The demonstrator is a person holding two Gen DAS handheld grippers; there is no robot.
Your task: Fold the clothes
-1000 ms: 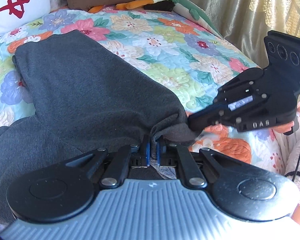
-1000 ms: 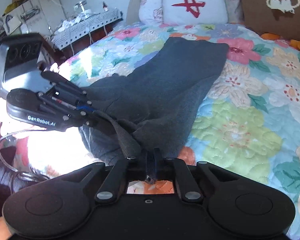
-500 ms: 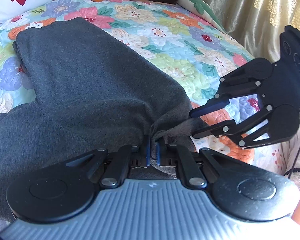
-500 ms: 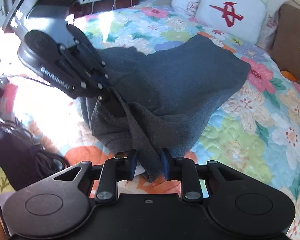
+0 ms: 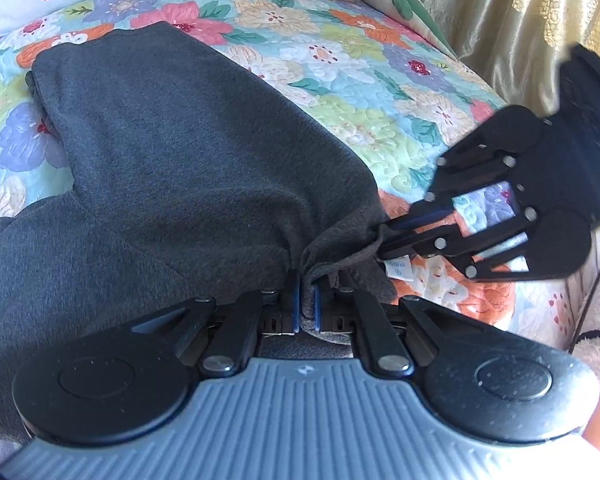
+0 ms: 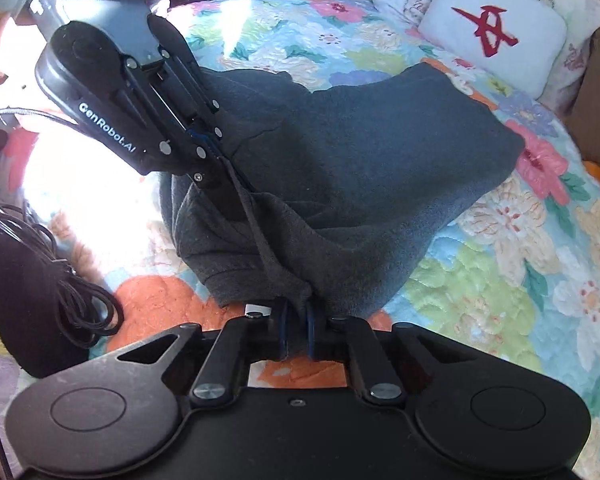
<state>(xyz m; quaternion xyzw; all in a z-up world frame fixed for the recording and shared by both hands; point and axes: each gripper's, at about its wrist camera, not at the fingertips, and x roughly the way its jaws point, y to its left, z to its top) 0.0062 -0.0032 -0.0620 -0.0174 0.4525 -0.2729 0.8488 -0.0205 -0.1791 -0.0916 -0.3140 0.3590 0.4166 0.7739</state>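
both tools pinch the grey garment (image 5: 172, 168), right tool (image 6: 296, 320) closing; its view alone shows cables (image 6: 72, 292).

The left gripper (image 5: 307, 300) tilts downward over the bed (image 5: 340, 60), its blue-lined fingers (image 5: 294, 300) pinched tight on a fold of the dark grey garment (image 5: 172, 168). The right gripper (image 6: 296, 326), just beside it toward the bed's edge, also points down; its jaws are closing, with the garment's edge between its fingers (image 6: 283, 330).
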